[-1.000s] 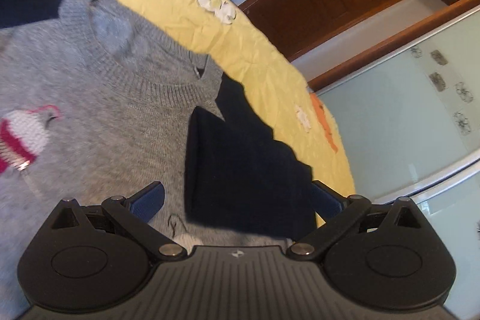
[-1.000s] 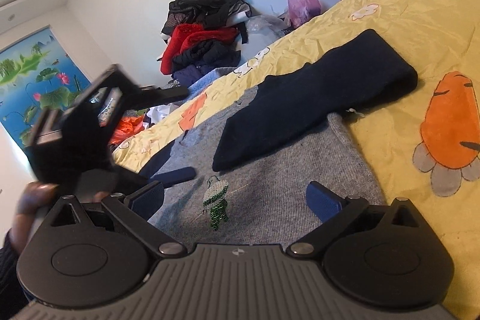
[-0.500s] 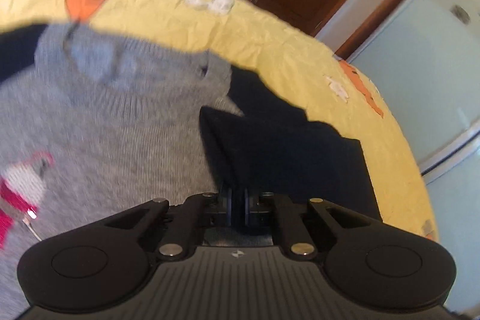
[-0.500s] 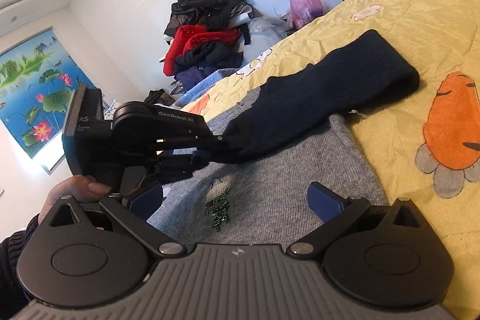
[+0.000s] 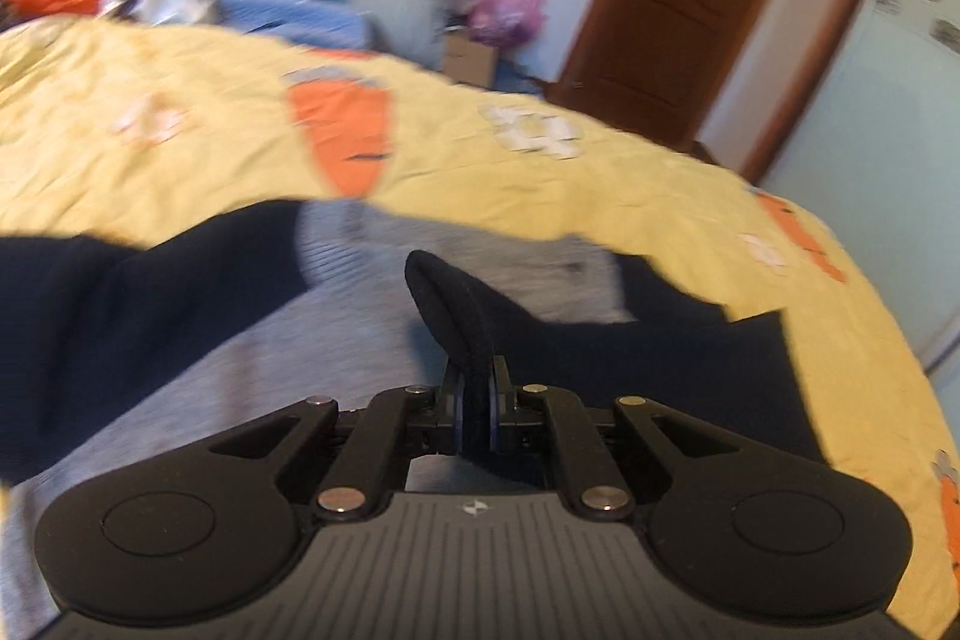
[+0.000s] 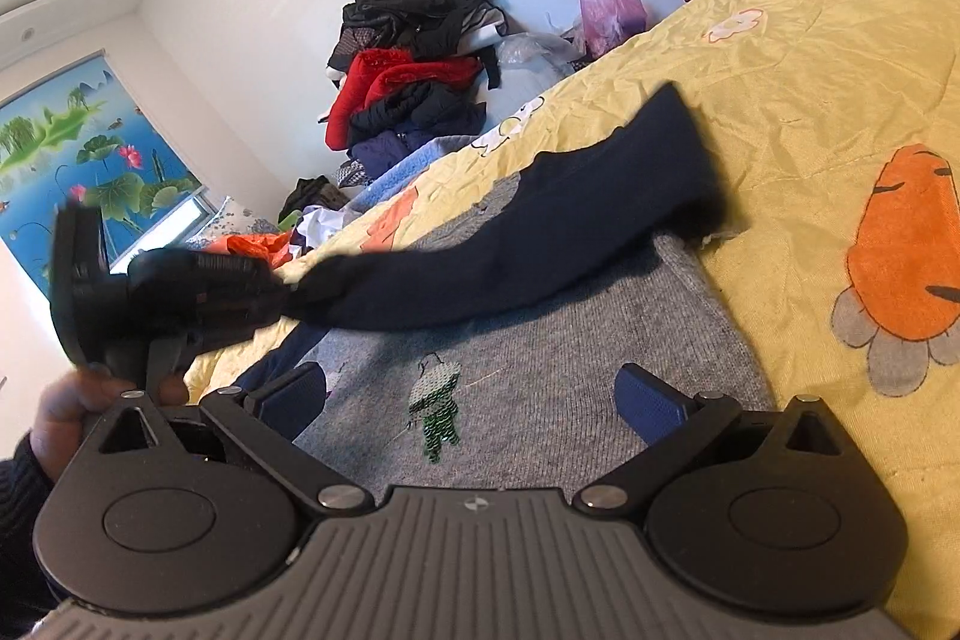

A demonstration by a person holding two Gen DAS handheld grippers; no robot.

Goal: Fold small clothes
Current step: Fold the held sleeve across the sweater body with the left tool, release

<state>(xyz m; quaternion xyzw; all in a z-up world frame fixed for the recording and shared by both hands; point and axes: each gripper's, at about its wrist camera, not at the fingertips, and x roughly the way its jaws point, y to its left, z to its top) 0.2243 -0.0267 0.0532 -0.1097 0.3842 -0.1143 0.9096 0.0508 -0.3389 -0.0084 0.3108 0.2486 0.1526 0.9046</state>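
Left wrist view: the left gripper [image 5: 475, 403] is clenched on the cuff of a navy sleeve [image 5: 630, 370], a fold of dark knit standing up between the pads just above the middle of the frame. The sleeve runs off to the right, lying over the grey sweater [image 5: 336, 340] that fills the lower left, all of it spread on a yellow bedspread [image 5: 540, 184] printed with carrots. The picture is smeared, so the hand looks to be on the move.

From the right wrist view, that left gripper [image 6: 282, 289] shows at middle left, holding the cuff off the sweater's body while the rest of the sleeve stretches toward the upper right. The right gripper [image 6: 474, 397] hangs released at the bottom of the frame, nothing between its blue pads [image 6: 651, 400], over the embroidered figure [image 6: 435, 409] on the sweater front.

I'd say the sleeve fold is under way. Next the cuff wants carrying across the chest and laying flat, without dragging the shoulder out of line; the free gripper could pin the body down.
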